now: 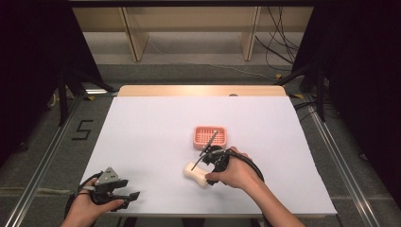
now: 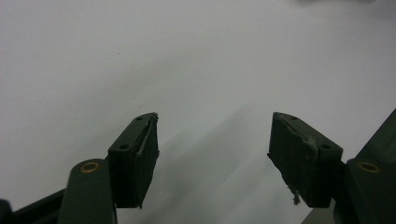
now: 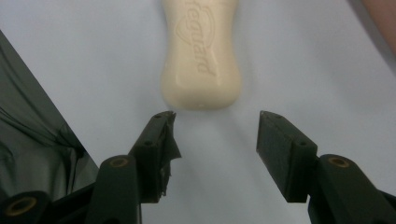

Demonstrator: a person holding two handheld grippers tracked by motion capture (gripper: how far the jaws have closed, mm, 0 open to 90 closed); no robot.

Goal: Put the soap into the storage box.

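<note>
White-covered worktop (image 1: pixel 142 142). We hold the right tool (image 3: pixel 215 140) open, jaws just short of the cream waisted soap bar (image 3: pixel 201 56), near the pink slotted plastic dish (image 1: pixel 210 136). Approach step; next likely advance, then close. Left tool (image 2: pixel 212 154) open, empty.

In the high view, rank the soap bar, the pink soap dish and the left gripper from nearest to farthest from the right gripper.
1. Soap bar, just ahead of the right gripper, on its left.
2. Pink soap dish, farther up the table.
3. Left gripper, at the near left edge.
</note>
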